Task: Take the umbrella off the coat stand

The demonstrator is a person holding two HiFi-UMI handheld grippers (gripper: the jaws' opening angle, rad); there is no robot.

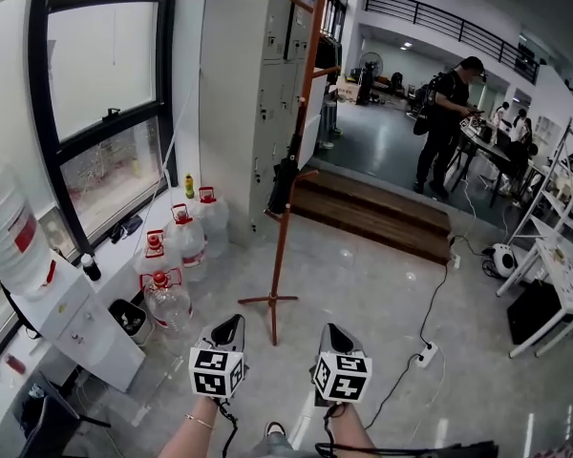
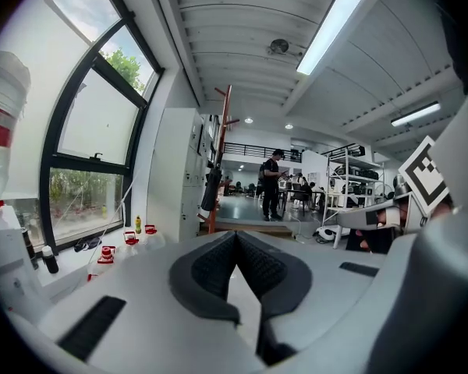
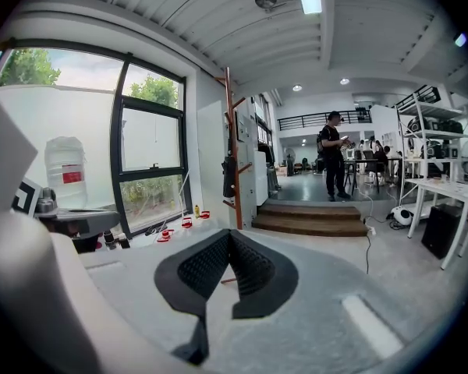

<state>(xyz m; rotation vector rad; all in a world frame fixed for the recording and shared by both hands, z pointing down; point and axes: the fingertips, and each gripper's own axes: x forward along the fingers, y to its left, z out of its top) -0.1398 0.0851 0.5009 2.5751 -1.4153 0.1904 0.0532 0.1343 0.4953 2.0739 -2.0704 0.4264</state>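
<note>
No word, brand name or number can be read anywhere in these views. The two marker cubes (image 1: 217, 371) (image 1: 342, 376) carry only black-and-white square patterns, not letters or digits. The big water bottle (image 1: 10, 232) at the left bears a red label (image 1: 25, 233), which also shows in the right gripper view, but its print is too small to make out.

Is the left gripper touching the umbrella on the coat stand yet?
Apart. The head view shows the left gripper well short of the coat stand, with open floor between it and the hanging umbrella.
</note>
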